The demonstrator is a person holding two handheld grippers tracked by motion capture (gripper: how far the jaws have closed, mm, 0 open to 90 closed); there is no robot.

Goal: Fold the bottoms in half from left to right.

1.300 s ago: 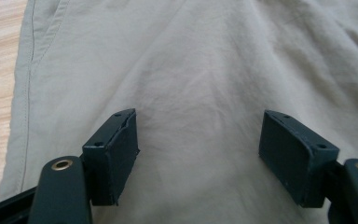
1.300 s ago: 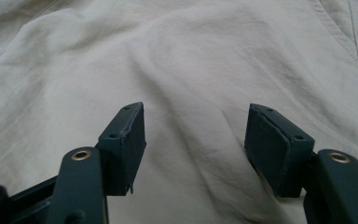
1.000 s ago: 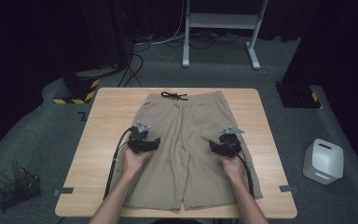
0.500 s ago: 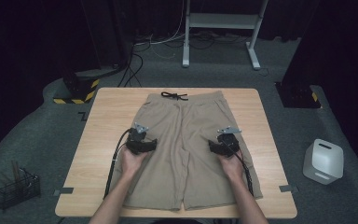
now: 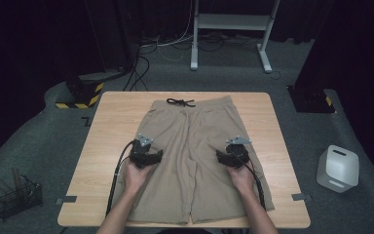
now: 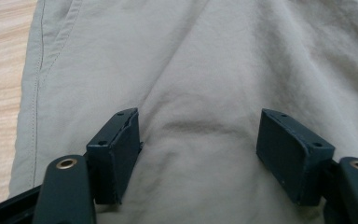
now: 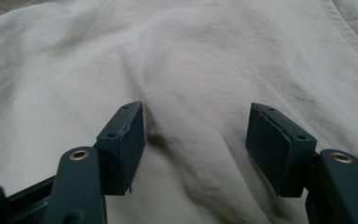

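— Item one, largest?
— Pale rectangular wooden table (image 5: 112,146), carrying everything.
— Next?
— Beige cotton shorts (image 5: 195,141), lying flat along the table's middle, waistband at the far edge, black drawstring (image 5: 180,102) trailing off the top.
— The tools?
— Black left gripper (image 5: 145,155), resting over the shorts' left leg, fingers (image 6: 116,154) standing apart and pressing into the cloth with a low ridge of fabric between them. Black right gripper (image 5: 233,155), sitting over the right leg, fingers (image 7: 123,144) likewise spread, a fold rising between them.
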